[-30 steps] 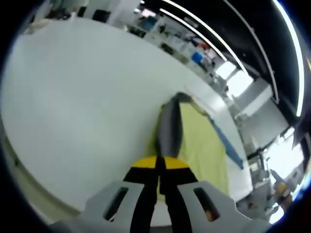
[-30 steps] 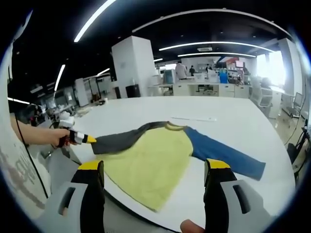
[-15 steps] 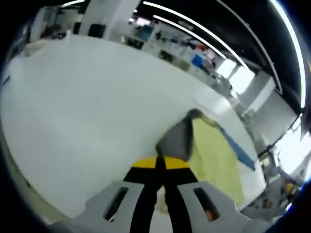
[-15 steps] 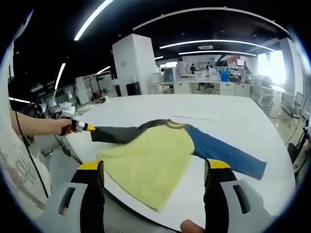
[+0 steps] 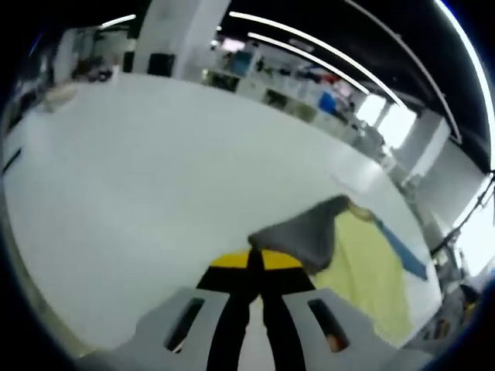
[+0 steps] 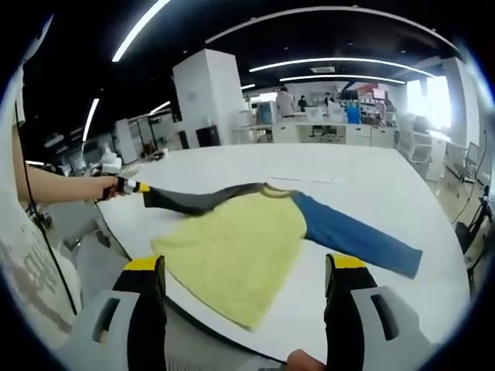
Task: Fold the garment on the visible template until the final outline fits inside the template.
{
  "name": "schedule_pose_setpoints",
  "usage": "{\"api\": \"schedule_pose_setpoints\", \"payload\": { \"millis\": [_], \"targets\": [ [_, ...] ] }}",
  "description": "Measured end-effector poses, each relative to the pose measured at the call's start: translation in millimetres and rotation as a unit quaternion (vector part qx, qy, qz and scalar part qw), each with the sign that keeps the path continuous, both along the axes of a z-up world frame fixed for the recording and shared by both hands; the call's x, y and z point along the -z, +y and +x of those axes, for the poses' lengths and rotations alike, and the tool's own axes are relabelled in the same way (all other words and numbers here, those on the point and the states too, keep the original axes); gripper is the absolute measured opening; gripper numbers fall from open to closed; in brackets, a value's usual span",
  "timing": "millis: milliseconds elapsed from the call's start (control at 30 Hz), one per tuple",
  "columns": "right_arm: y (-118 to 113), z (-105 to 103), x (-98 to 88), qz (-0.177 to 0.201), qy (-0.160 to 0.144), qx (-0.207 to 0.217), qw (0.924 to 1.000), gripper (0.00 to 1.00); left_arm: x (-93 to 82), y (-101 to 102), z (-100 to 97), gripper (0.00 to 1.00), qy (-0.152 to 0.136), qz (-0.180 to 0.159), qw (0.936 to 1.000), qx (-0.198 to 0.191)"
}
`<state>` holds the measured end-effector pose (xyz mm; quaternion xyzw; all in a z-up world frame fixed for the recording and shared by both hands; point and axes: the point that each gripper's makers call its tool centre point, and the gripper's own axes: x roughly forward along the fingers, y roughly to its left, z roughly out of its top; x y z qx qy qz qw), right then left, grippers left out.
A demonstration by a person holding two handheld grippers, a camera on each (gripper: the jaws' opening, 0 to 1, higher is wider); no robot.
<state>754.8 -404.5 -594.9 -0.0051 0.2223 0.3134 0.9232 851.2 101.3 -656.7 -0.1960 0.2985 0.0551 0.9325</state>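
- One broad round white table (image 6: 363,185), glossy, carrying a yellow-bodied long-sleeved shirt (image 6: 236,247) spread flat near its front edge.
- Grey sleeve (image 5: 305,232) raised off the surface, pinched between the closed jaws of the left gripper (image 5: 254,263); seen at nine o'clock in the right gripper view, stretched taut.
- Blue sleeve (image 6: 352,239) lying flat toward three o'clock.
- Right gripper (image 6: 241,270) spread wide, holding nothing, hovering before the shirt hem.
- Open office behind: white square pillar (image 6: 203,97), desks, long ceiling light strips (image 6: 340,60).
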Motion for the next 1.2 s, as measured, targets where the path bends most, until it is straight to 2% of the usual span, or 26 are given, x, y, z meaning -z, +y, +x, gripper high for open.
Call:
{"api": "schedule_pose_setpoints", "payload": {
  "millis": [400, 500, 733, 933, 1200],
  "targets": [
    [3.6, 1.3, 4.3, -0.009, 0.012, 0.0, 0.9999, 0.85, -3.8, 36.9, 20.0, 0.0, 0.012, 0.04, 0.9991, 0.005],
    [5.9, 0.6, 6.4, -0.01, 0.017, -0.001, 0.9998, 0.85, -1.2, 53.2, 26.5, 0.0, 0.015, 0.054, 0.9984, 0.002],
    [11.8, 0.0, 9.3, -0.01, 0.024, -0.005, 0.9997, 0.85, 3.4, 77.6, 43.8, 0.0, 0.014, 0.084, 0.9964, 0.003],
    [16.8, 1.5, 8.7, -0.011, 0.025, -0.011, 0.9996, 0.85, -0.6, 77.1, 53.4, 0.0, 0.016, 0.095, 0.9953, 0.004],
    [22.2, 6.0, 4.0, -0.006, 0.017, -0.014, 0.9997, 0.86, 14.6, 102.6, 77.3, 0.0, 0.032, 0.105, 0.994, 0.005]
  ]
}}
